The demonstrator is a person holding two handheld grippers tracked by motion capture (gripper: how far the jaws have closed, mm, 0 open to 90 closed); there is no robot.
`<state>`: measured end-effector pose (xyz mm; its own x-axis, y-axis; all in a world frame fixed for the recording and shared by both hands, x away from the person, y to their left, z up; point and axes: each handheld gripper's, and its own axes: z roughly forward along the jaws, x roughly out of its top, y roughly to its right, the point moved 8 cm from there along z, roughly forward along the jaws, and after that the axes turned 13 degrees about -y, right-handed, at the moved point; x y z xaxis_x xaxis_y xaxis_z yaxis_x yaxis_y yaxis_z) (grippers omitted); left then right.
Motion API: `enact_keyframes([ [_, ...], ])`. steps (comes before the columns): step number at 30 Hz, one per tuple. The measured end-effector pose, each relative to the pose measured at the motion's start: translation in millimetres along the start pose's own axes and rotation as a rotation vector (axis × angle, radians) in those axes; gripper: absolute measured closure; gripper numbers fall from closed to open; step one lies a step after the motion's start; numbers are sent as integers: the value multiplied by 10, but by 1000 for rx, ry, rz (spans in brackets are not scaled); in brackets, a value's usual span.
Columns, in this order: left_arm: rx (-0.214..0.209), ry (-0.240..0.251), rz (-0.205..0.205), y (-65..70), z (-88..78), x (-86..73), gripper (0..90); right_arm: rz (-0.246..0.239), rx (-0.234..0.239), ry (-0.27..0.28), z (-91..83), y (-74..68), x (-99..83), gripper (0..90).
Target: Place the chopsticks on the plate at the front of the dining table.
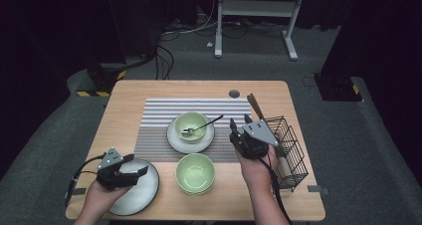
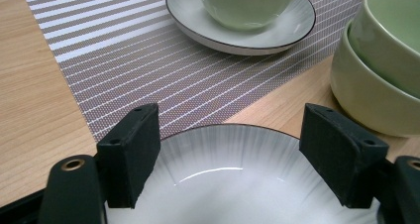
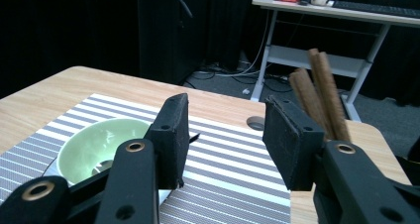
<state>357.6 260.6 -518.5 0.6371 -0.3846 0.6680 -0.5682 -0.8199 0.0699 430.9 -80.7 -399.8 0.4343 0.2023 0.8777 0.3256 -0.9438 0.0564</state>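
Note:
My left gripper (image 1: 137,165) (image 2: 230,120) hovers open over a white plate (image 1: 144,185) (image 2: 223,174) at the table's front left, its jaws spread wide on either side of the plate's far rim. On the right of the table my right gripper (image 1: 240,120) (image 3: 228,110) points away from the person, open, and the gap between its pads is empty. A green bowl (image 1: 191,123) (image 3: 99,144) with a spoon (image 1: 201,127) in it stands on a grey plate (image 1: 174,138) (image 2: 277,30), left of the right gripper. Two stacked green bowls (image 1: 195,172) (image 2: 381,70) stand in front of it.
A striped placemat (image 1: 154,120) lies under the plate with the bowl. A black wire basket (image 1: 291,145) stands at the right edge, with brown chopsticks (image 1: 255,105) (image 3: 317,90) rising beside the right gripper. A round grommet (image 1: 234,93) sits near the far edge.

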Motion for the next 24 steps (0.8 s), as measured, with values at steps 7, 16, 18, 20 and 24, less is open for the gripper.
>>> enact_keyframes([
  [7,-2,-8,1,16,24,7,244,8,-22,16,-93,113,47,531],
  [16,-7,-2,-3,21,3,7,245,31,-46,12,-39,251,94,538],
  [18,-5,0,2,20,-6,6,245,34,-55,8,-5,280,98,541],
  [20,-5,1,0,21,-8,4,245,34,-63,8,24,303,106,546],
  [24,-4,-4,2,27,-3,-7,245,39,-78,9,70,348,120,555],
])
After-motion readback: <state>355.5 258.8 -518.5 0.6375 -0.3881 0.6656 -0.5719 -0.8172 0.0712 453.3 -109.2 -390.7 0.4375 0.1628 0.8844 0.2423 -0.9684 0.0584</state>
